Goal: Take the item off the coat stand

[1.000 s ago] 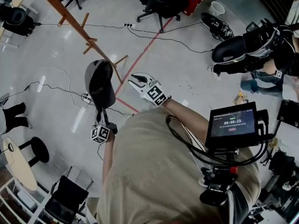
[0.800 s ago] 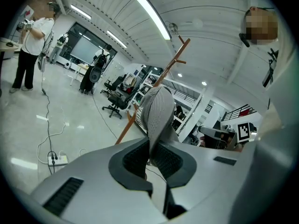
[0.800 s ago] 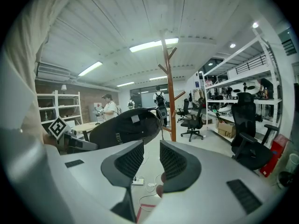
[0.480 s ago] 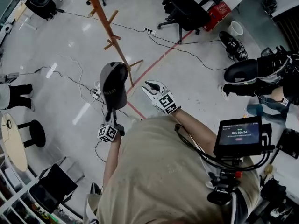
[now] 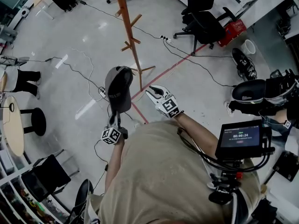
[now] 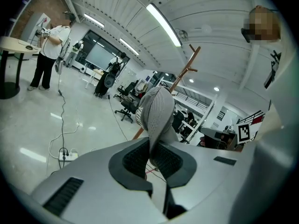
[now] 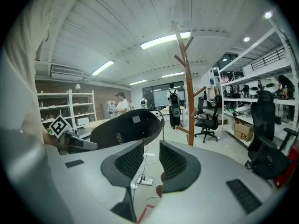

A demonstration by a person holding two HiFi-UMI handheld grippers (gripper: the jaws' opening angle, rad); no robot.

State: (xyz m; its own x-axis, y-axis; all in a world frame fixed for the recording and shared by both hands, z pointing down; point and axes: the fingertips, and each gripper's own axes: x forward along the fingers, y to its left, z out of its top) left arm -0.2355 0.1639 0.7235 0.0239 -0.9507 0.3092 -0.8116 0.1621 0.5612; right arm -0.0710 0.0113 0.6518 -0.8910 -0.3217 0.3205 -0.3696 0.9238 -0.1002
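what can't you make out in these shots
Head view: the top of the coat stand is cut off by the picture's upper edge.
Right gripper view: the print inside the cap is too small to read.
Left gripper view: the end of the cap's brim is hidden between the pads of the left gripper, and the cap covers the middle of the stand's pole.
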